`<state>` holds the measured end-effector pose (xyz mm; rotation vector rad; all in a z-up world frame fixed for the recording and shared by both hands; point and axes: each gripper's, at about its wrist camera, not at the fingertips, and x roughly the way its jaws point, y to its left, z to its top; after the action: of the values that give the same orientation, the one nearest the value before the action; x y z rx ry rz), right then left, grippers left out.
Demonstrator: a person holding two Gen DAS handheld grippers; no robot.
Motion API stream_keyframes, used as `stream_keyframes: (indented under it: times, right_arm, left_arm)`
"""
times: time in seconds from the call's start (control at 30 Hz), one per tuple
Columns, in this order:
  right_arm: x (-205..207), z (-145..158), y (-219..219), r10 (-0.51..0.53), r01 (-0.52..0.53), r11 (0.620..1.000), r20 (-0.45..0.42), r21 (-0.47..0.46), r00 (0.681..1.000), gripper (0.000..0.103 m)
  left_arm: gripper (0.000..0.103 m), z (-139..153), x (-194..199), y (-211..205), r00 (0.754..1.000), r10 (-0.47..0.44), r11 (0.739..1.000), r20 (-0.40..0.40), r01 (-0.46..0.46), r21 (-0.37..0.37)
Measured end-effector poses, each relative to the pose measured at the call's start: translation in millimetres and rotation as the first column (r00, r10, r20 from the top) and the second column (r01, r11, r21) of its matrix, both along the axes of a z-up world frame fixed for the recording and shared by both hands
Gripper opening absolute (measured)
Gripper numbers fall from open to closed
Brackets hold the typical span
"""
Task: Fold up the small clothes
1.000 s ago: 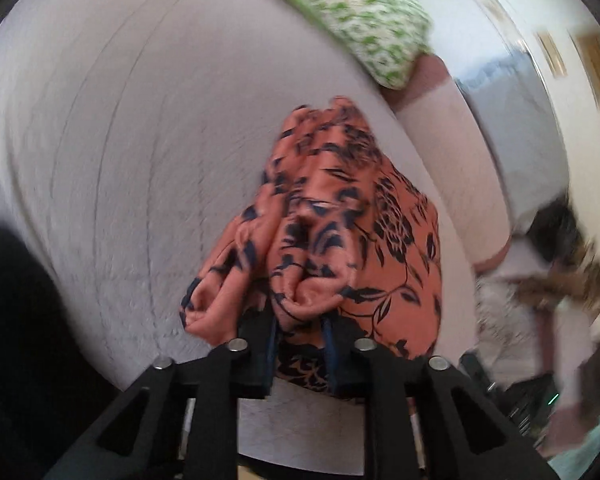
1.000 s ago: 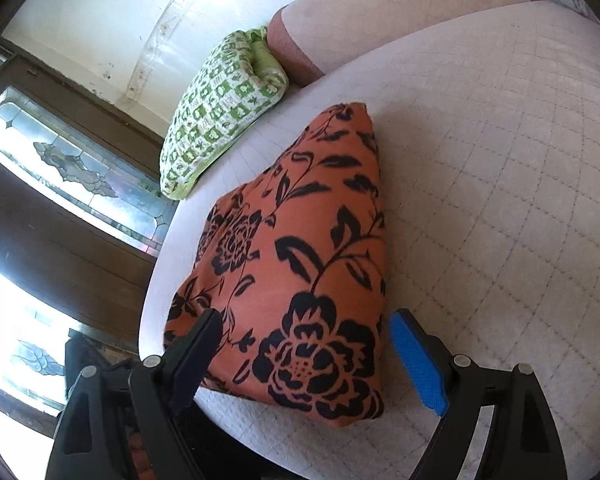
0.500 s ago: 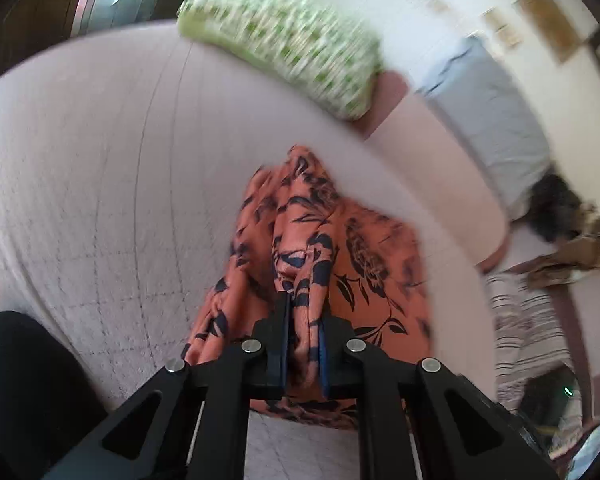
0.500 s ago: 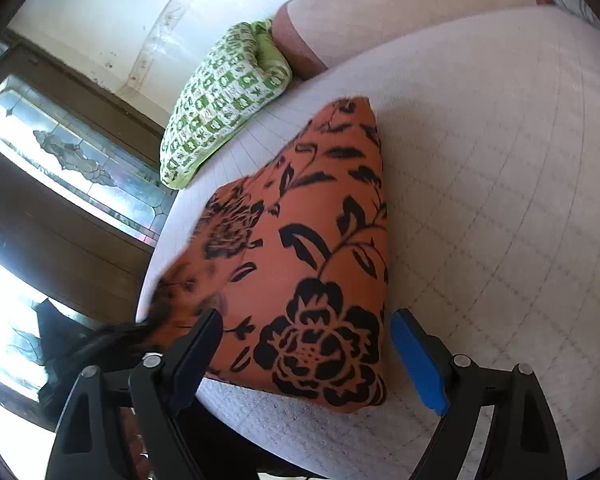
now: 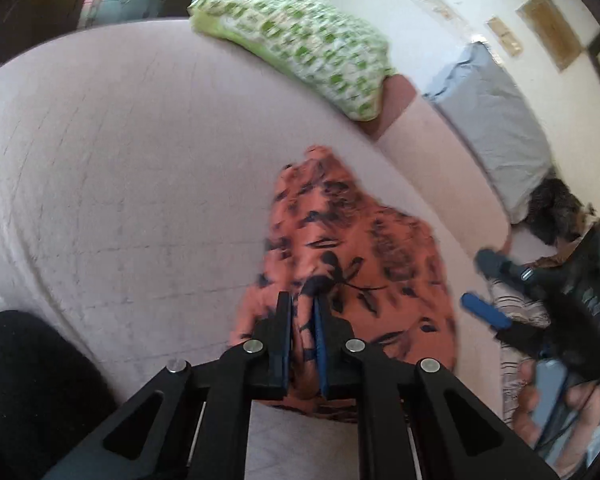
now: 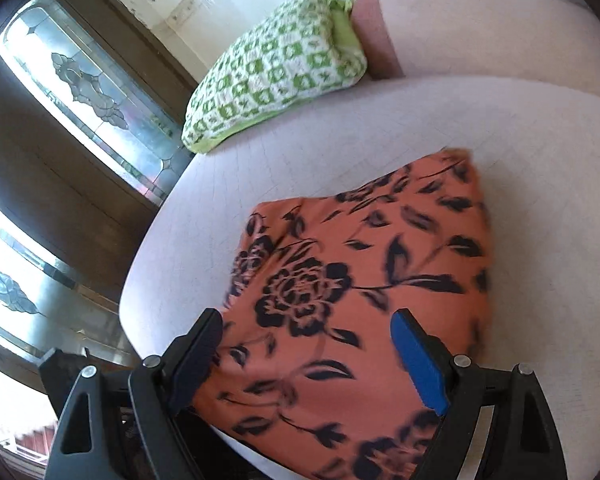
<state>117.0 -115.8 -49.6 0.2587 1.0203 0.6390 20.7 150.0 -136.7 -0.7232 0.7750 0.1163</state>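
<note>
1. The work surface is a pale quilted bed cover, stitched in a grid, that fills the near part of both views.
2. In the left wrist view the left gripper has its jaws pinched together on a bunched fold of the orange cloth with black flowers; the fabric is squeezed between the two pads and rises in a ridge straight ahead of them.
3. In the right wrist view the right gripper stands with its jaws spread wide and grips nothing; the same cloth lies just beyond and beneath them, spread flatter, with its near edge close to the edge of the bed.
4. At the right edge of the left wrist view, the right gripper's blue pad shows beside the cloth and clear of it, with a person's hand around the handle below.
5. Farther up the bed a green-and-white checked pillow lies near the head end, well apart from the cloth.
6. Behind it are a pinkish bolster, a white wall, and, in the right wrist view, dark wooden frames with patterned glass panes.
</note>
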Motion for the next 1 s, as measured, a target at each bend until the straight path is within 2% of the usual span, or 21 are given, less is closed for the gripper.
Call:
stream_keyframes:
  times: [0.07, 0.13, 0.23, 0.3, 0.4, 0.43, 0.47, 0.5, 0.53, 0.6, 0.63, 0.7, 0.73, 0.77, 0.87, 0.9, 0.93, 0.97, 1.0]
  right_arm:
    - [5, 1, 23, 0.052, -0.051, 0.996, 0.004, -0.068, 0.999, 0.088]
    - [15, 3, 54, 0.106, -0.106, 0.979, -0.01, -0.173, 0.994, 0.088]
    - [36, 1, 110, 0.167, -0.167, 0.913, -0.033, -0.372, 0.985, 0.088]
    - [49, -4, 143, 0.183, -0.189, 0.886, -0.055, -0.423, 0.982, 0.088]
    - [70, -29, 175, 0.152, -0.198, 0.85, -0.133, -0.488, 0.979, 0.088]
    - [78, -45, 178, 0.123, -0.194, 0.85, -0.173, -0.49, 0.977, 0.084]
    - [82, -52, 175, 0.099, -0.18, 0.852, -0.185, -0.492, 0.978, 0.074]
    - [84, -54, 170, 0.079, -0.16, 0.86, -0.184, -0.485, 0.98, 0.058]
    - [87, -51, 158, 0.063, -0.141, 0.896, -0.194, -0.422, 0.979, 0.048]
    - [89, -44, 139, 0.04, -0.11, 0.943, -0.221, -0.314, 0.975, 0.036]
    - [87, -35, 126, 0.055, -0.101, 0.973, -0.221, -0.205, 0.974, 0.023]
    - [82, -21, 113, 0.068, -0.091, 0.989, -0.189, -0.113, 0.98, 0.023]
    - [79, -14, 108, 0.092, -0.1, 0.995, -0.179, -0.031, 0.98, 0.023]
    - [77, -11, 109, 0.102, -0.106, 0.994, -0.169, -0.012, 0.98, 0.023]
    - [81, -32, 125, 0.063, -0.083, 0.989, -0.163, -0.12, 0.985, 0.025]
    - [84, -49, 130, 0.063, -0.095, 0.984, -0.201, -0.154, 0.977, 0.033]
    - [84, -57, 132, 0.064, -0.103, 0.979, -0.216, -0.175, 0.974, 0.034]
    - [77, -55, 133, 0.07, -0.102, 0.978, -0.176, -0.182, 0.982, 0.036]
    - [70, -47, 134, 0.09, -0.113, 0.977, -0.129, -0.182, 0.988, 0.056]
  left_arm:
    - [0.011, -26, 3, 9, 0.998, 0.001, 0.998, -0.07, -0.006, -0.07]
    - [0.011, -22, 4, 7, 0.999, -0.007, 0.998, -0.047, 0.004, -0.057]
    - [0.011, -17, 1, 9, 0.999, -0.018, 0.999, -0.036, 0.017, -0.037]
    - [0.011, -17, 4, 8, 0.999, -0.025, 0.999, -0.032, 0.024, -0.031]
    - [0.011, -15, 5, 5, 0.999, -0.039, 0.999, -0.029, 0.038, -0.007]
    - [0.011, -14, 7, 3, 0.999, -0.042, 0.999, -0.026, 0.042, 0.001]
    - [0.011, -13, 4, 2, 0.999, -0.049, 0.999, -0.021, 0.049, 0.012]
    - [0.011, -12, 4, 0, 0.999, -0.051, 0.998, -0.013, 0.051, 0.025]
    - [0.011, -9, 4, -1, 0.998, -0.055, 0.998, -0.002, 0.055, 0.043]
    - [0.011, -2, 4, -6, 0.998, -0.061, 0.995, 0.022, 0.059, 0.081]
    - [0.01, 3, 2, -9, 0.997, -0.062, 0.993, 0.038, 0.058, 0.102]
    - [0.01, 17, -7, -13, 0.995, -0.051, 0.986, 0.091, 0.036, 0.165]
    - [0.01, 21, -10, -13, 0.994, -0.042, 0.982, 0.101, 0.022, 0.19]
    - [0.01, 20, -9, -12, 0.995, -0.033, 0.981, 0.093, 0.014, 0.195]
    - [0.01, -11, 5, 1, 0.999, -0.015, 0.995, -0.045, 0.019, 0.098]
    - [0.01, -21, 8, 4, 0.996, -0.024, 0.998, -0.085, 0.03, 0.062]
    - [0.01, -24, 8, 7, 0.996, -0.023, 0.999, -0.086, 0.026, 0.03]
    - [0.01, -23, 6, 10, 0.997, -0.016, 1.0, -0.076, 0.017, 0.021]
    - [0.01, -19, 5, 10, 0.998, -0.001, 0.999, -0.065, 0.004, 0.037]
